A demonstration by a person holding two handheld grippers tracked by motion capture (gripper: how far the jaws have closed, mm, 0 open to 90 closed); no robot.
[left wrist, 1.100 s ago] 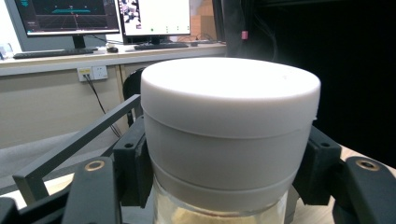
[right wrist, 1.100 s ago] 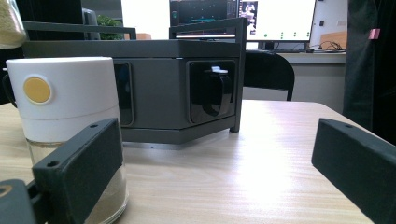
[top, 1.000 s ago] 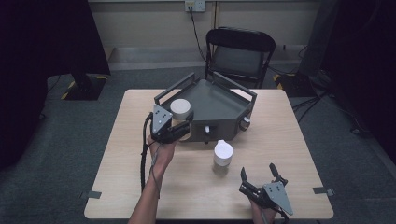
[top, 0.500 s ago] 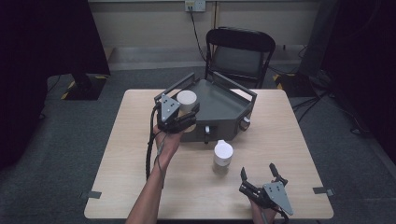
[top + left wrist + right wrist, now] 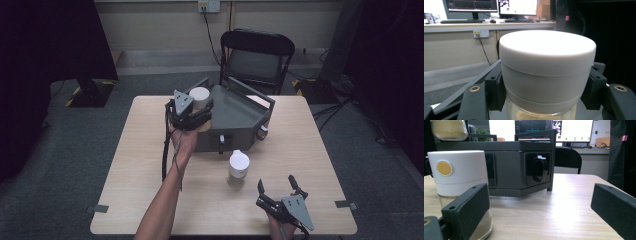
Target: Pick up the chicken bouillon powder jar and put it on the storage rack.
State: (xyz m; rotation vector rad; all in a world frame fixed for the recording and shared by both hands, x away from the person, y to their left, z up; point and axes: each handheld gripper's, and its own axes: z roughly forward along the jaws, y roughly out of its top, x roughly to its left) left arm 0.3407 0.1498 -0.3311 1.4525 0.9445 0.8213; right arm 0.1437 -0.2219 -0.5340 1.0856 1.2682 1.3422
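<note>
My left gripper (image 5: 199,109) is shut on a glass jar (image 5: 199,98) with a wide white lid and pale yellow powder inside. It holds the jar upright in the air over the left corner of a dark grey angular rack (image 5: 240,116). In the left gripper view the jar (image 5: 547,67) sits between both black jaws, pads (image 5: 495,90) pressed on its lid. A second jar (image 5: 239,166) with a white cap stands on the table in front of the rack. My right gripper (image 5: 278,191) rests open near the table's front right edge, the second jar (image 5: 459,182) just ahead of its left jaw.
The wooden table (image 5: 150,150) carries the rack at its far middle; the rack's front face (image 5: 519,167) has a black latch. A black folding chair (image 5: 257,55) stands behind the table. A cable hangs from the left gripper along the forearm.
The left gripper has carried the white-lidded jar away from the person and slightly up, from beside the rack's left edge to over its corner. The right gripper and the second jar have not moved.
</note>
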